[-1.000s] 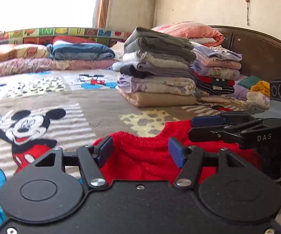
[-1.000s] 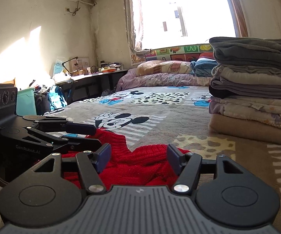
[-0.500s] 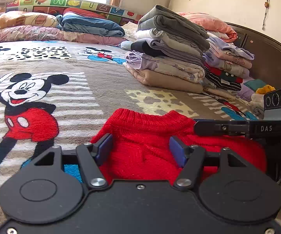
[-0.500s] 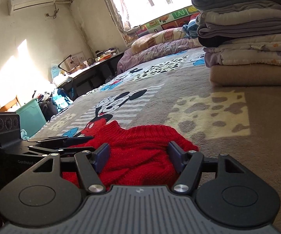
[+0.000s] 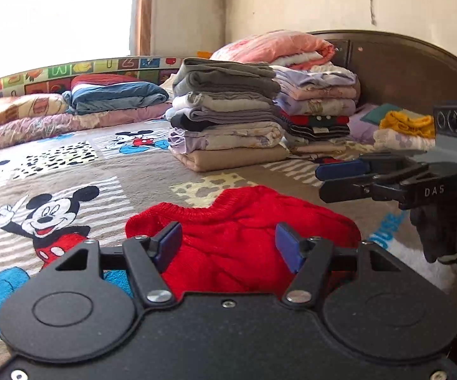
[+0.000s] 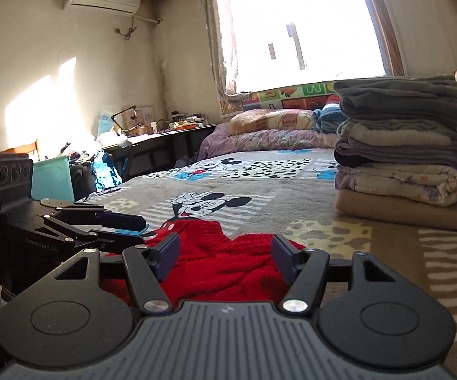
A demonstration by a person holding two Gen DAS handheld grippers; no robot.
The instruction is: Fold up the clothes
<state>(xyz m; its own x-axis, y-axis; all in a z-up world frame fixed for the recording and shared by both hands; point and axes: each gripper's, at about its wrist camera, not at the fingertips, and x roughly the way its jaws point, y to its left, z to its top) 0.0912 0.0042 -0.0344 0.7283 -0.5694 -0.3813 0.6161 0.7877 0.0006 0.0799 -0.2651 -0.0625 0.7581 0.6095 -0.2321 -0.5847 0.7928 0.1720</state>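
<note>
A folded red knit sweater (image 5: 244, 231) lies on the Mickey Mouse blanket (image 5: 79, 171) near the bed's front edge; it also shows in the right wrist view (image 6: 225, 266). My left gripper (image 5: 228, 243) is open and empty, just above the sweater's near side. My right gripper (image 6: 223, 253) is open and empty, over the sweater from the other side. Each gripper shows in the other's view: the right gripper (image 5: 345, 177) at the right, the left gripper (image 6: 127, 224) at the left, both with the jaws apart.
A tall stack of folded clothes (image 5: 225, 120) stands mid-bed, with a second stack (image 5: 317, 104) behind it by the dark headboard (image 5: 412, 72). Folded quilts and pillows (image 5: 70, 107) lie under the window. A desk (image 6: 152, 139) and teal bin (image 6: 51, 180) stand beside the bed.
Both grippers tipped down toward the sweater half a second ago and have now risen and levelled again. The sweater lies flatter than a second ago. Both grippers stayed open.
</note>
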